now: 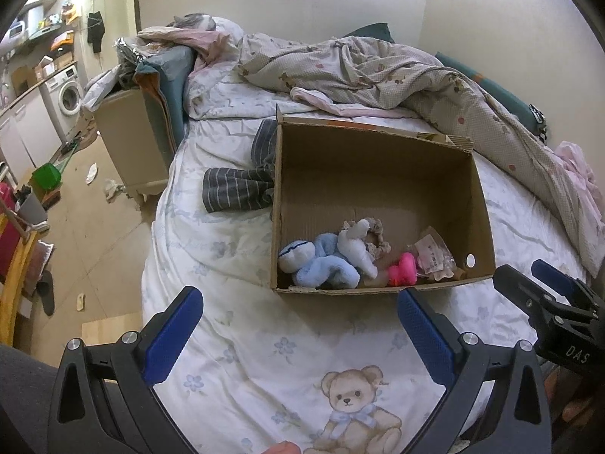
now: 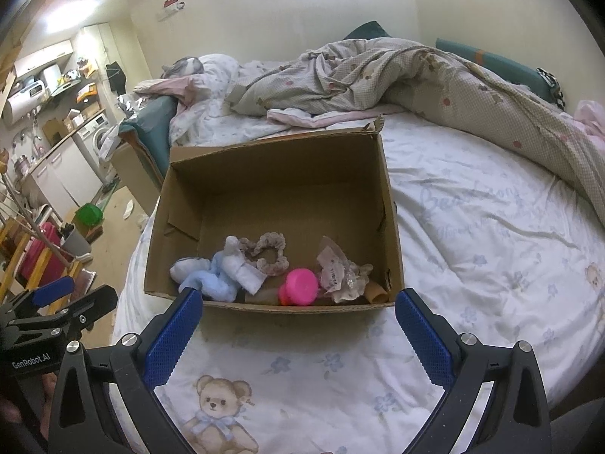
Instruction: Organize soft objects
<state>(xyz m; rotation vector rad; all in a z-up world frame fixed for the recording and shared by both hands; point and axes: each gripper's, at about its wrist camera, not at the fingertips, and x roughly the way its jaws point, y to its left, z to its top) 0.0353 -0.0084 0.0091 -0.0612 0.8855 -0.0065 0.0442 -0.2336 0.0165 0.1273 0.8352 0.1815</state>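
Since both tools are spread wide with nothing in them, what's left outside the open brown cardboard box [image 1: 378,174] is the dark grey striped cloth [image 1: 238,185] on the bed, touching the box's left wall. It lies ahead-left, crosswise, nearer the left tool [image 1: 298,325] than the right tool [image 2: 298,325].

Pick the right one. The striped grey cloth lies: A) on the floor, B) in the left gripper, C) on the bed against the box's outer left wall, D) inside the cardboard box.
C: the striped grey cloth lies on the bed sheet outside the cardboard box, against its left wall; the left gripper is open and empty.
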